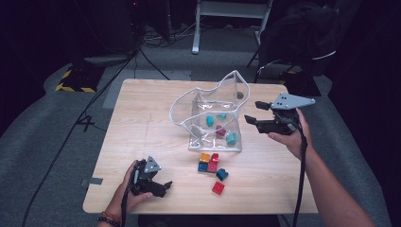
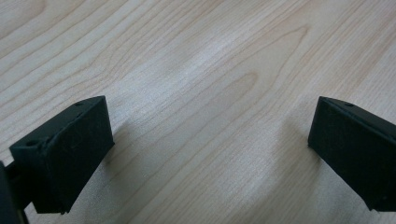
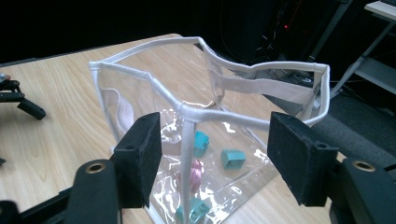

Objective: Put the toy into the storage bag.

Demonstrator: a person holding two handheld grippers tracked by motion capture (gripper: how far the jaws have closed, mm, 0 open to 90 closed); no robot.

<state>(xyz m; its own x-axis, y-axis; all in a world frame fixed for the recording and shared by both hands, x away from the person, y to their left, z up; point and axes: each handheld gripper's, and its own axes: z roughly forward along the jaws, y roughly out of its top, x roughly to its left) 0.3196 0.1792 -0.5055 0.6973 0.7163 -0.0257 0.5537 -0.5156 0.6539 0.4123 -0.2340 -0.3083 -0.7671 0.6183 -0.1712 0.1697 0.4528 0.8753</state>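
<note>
While the right tongs (image 1: 252, 112) hover spread wide just beside the clear plastic bag (image 1: 208, 101), their jaws stand on either side of a white-piped corner of the bag (image 3: 187, 112) in the right gripper view, not touching it. The bag stands open on the tabletop (image 1: 142, 123) near its far middle, and holds teal blocks (image 1: 231, 138) and a dark pink block (image 1: 220, 130). Just in front of the bag lies a loose cluster: an orange block (image 1: 204, 157), a red block (image 1: 213, 161), a blue block (image 1: 222, 174) and another red block (image 1: 218, 188) nearer the front edge. The left tongs (image 1: 163, 187) rest low at the front left of the tabletop, well apart from the blocks, jaws spread with only bare wood (image 2: 201, 93) between them.
</note>
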